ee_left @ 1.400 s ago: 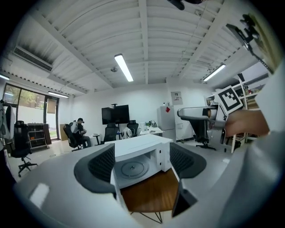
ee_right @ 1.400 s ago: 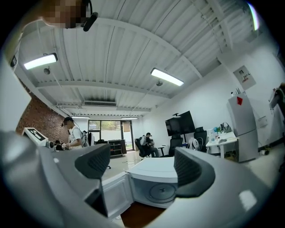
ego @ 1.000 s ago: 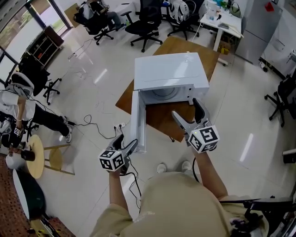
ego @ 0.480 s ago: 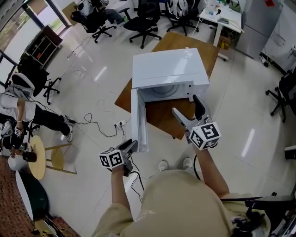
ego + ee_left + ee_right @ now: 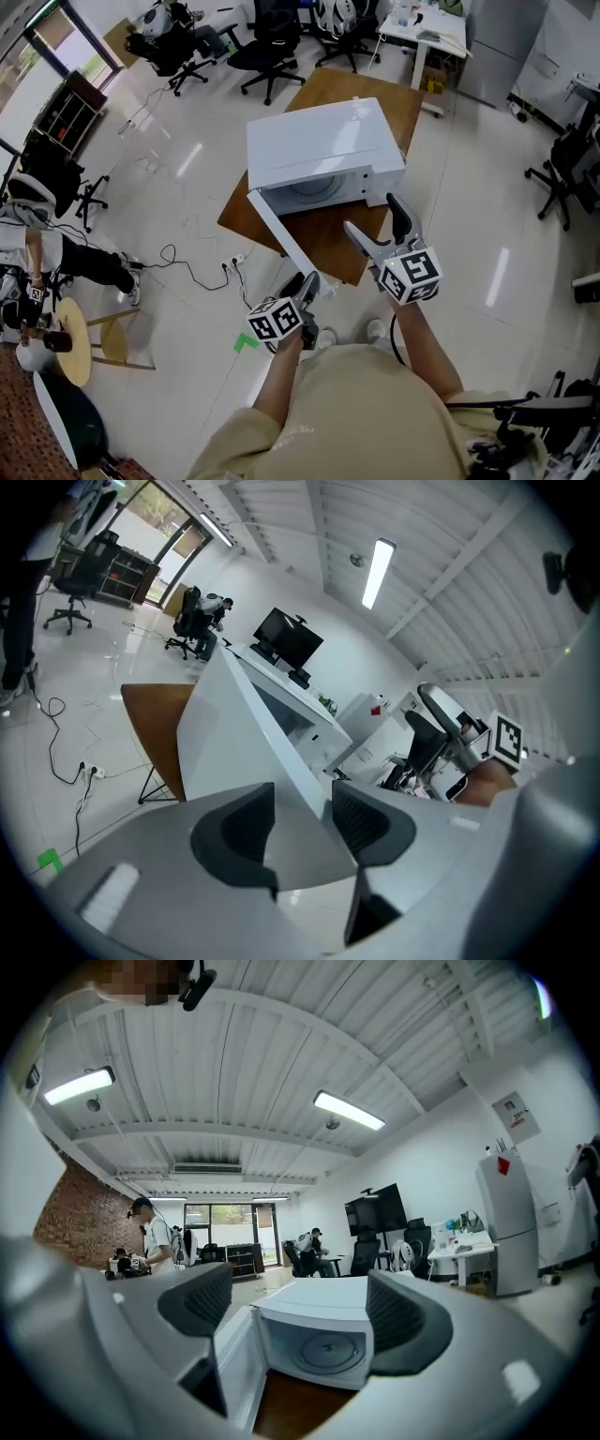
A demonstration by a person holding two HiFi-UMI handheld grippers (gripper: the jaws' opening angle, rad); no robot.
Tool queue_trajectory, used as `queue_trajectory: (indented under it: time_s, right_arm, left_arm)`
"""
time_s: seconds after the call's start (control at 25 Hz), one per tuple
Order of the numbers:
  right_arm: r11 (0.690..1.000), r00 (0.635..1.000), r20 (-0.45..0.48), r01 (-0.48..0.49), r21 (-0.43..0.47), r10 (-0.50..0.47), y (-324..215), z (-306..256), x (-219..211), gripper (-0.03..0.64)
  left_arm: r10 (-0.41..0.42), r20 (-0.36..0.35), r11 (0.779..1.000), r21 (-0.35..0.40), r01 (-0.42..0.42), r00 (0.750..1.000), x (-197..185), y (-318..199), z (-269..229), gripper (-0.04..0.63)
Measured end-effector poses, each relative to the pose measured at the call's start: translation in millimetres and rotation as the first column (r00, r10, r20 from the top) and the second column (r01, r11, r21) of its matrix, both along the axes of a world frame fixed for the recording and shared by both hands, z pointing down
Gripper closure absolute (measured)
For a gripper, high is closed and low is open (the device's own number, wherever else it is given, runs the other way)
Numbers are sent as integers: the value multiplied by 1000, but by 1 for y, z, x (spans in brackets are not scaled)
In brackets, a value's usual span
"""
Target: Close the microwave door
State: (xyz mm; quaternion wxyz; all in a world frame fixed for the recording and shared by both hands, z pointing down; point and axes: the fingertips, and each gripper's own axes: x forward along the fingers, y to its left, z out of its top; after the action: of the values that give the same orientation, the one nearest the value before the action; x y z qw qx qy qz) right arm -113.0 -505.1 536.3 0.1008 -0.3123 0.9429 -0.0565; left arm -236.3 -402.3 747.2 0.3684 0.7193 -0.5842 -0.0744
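Note:
The white microwave (image 5: 323, 141) stands on a brown table (image 5: 330, 242), its door (image 5: 281, 239) partly open and slanting out toward me. My left gripper (image 5: 305, 281) is at the door's free edge. In the left gripper view the door (image 5: 244, 733) runs between the pads, which touch it on both sides while the jaws are opening a little. My right gripper (image 5: 375, 217) hovers open in front of the oven's right side with nothing in it. The right gripper view frames the microwave (image 5: 323, 1335), its open cavity and the door (image 5: 234, 1372) between its jaws (image 5: 300, 1309).
Black office chairs (image 5: 262, 47) and a white desk (image 5: 427, 28) stand behind the table. Cables (image 5: 187, 267) trail over the glossy floor at left, near a round wooden stool (image 5: 70, 328) and a standing person (image 5: 28, 225). A green tape mark (image 5: 246, 342) lies by my left gripper.
The door has swung from straight out to a slant toward the oven. My left gripper moved right with it and its jaws narrowed on the door's edge. The right gripper stayed put.

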Motion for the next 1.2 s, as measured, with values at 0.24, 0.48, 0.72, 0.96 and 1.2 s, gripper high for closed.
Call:
queue_trajectory:
  time_s: [0.24,0.48,0.72,0.96,1.2]
  right_arm:
    - [997,997,-5,-82,-5,82,-9,-13,32,181]
    - [986,986,-9,-165,1,165,-11,-30,78,183]
    - [970,970,-4,-242,-1,242,-17,-51,117,183]
    - [964,964,-7,-265,0,265,-27,-60,132,184]
    - [961,961,-7,-277,2,277,-30,-67,136,184]
  left_arm:
    - [-25,-7,1000,-1,25,1000,26,-40,-12,399]
    - [-62,-33,998,-4,62,998,51,-74,-28,403]
    - [-79,-75,997,-25,78,994,58,-111,-45,414]
    - [-103,-125,994,-57,97,987,61,-151,-46,433]
    - [-115,-86,991,-71,110,990,50,-192,-41,469]
